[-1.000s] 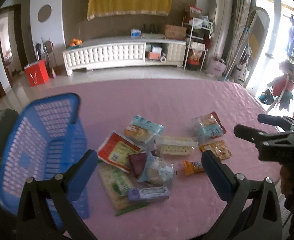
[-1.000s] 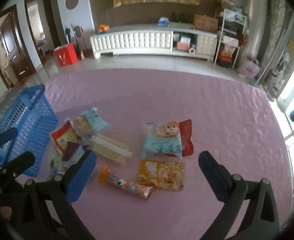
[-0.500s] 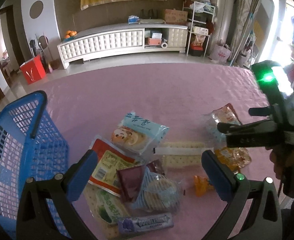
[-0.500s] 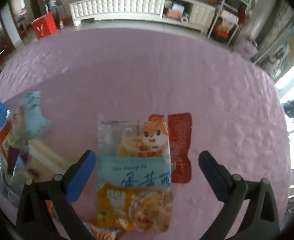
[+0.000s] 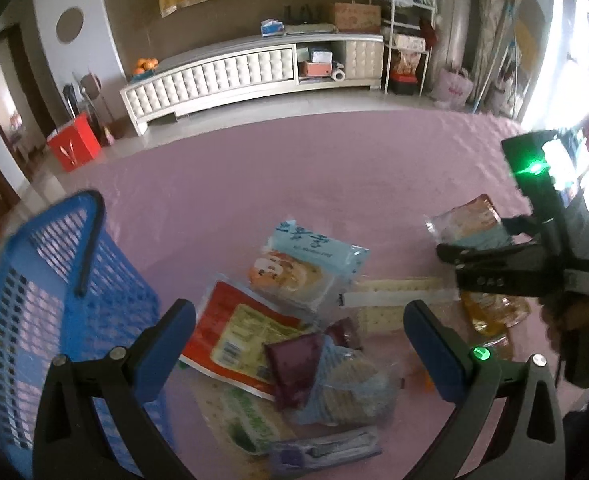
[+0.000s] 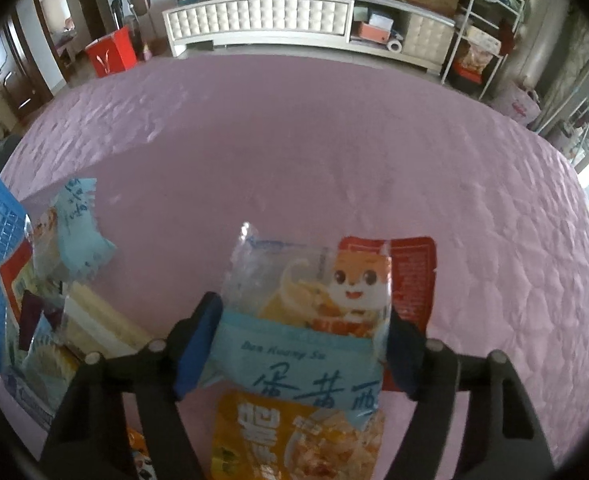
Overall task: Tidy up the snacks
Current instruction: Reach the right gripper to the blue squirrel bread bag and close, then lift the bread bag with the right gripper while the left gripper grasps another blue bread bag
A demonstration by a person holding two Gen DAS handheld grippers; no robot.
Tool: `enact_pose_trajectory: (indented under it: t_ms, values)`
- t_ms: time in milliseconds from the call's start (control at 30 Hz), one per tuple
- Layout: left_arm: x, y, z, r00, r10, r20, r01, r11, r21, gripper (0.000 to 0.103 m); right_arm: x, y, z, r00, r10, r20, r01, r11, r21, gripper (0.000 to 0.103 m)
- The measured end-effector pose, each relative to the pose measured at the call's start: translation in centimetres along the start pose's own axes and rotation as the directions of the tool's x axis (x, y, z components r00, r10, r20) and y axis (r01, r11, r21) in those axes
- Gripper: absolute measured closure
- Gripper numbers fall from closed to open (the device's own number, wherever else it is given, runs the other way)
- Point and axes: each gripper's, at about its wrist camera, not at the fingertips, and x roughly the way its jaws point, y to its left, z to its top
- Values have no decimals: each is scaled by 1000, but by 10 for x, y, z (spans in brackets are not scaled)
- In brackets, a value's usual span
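Note:
My right gripper (image 6: pixel 300 344) points down at a light blue packet with a cartoon fox (image 6: pixel 306 308). Its jaws are closing, and both blue pads (image 6: pixel 198 340) touch the packet's sides. That packet lies over an orange packet (image 6: pixel 294 436) and a red one (image 6: pixel 414 272). My left gripper (image 5: pixel 298 352) hangs open over a pile: a red-and-yellow packet (image 5: pixel 238 332), a maroon packet (image 5: pixel 294 364), a cracker bag (image 5: pixel 350 384), a purple gum pack (image 5: pixel 326 450) and a second light blue packet (image 5: pixel 310 256). A blue basket (image 5: pixel 34 280) stands to the left.
Everything lies on a table with a pink quilted cloth (image 6: pixel 334 152). A white wafer pack (image 5: pixel 390 296) sits between the two groups. A hand (image 5: pixel 574 320) holds the right gripper at the right edge. Beyond the table are a white cabinet (image 5: pixel 234 76) and a red box (image 5: pixel 74 146).
The right gripper dropped down onto the fox packet, and its jaws narrowed from wide apart to the packet's sides. The left gripper came down closer over the pile.

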Motion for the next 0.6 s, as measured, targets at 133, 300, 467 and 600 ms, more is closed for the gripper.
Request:
enact_pose_trajectory:
  t_ms: [133, 300, 467, 600]
  values:
    - [0, -4, 16, 1000, 21, -20, -20, 997, 72, 0, -13, -19, -2, 998, 48, 45, -51, 996, 73, 29]
    - [8, -9, 42, 997, 29, -69, -18, 987, 162, 0, -24, -35, 0, 978, 180, 103, -195, 968, 156, 29]
    - [30, -20, 54, 989, 21, -149, 15, 971, 237, 0, -15, -18, 4, 973, 218, 80, -228, 962, 149, 29]
    - [53, -21, 59, 976, 8, -219, 50, 965, 258, 0, -7, 1, 9, 975, 215, 58, -220, 970, 100, 29]
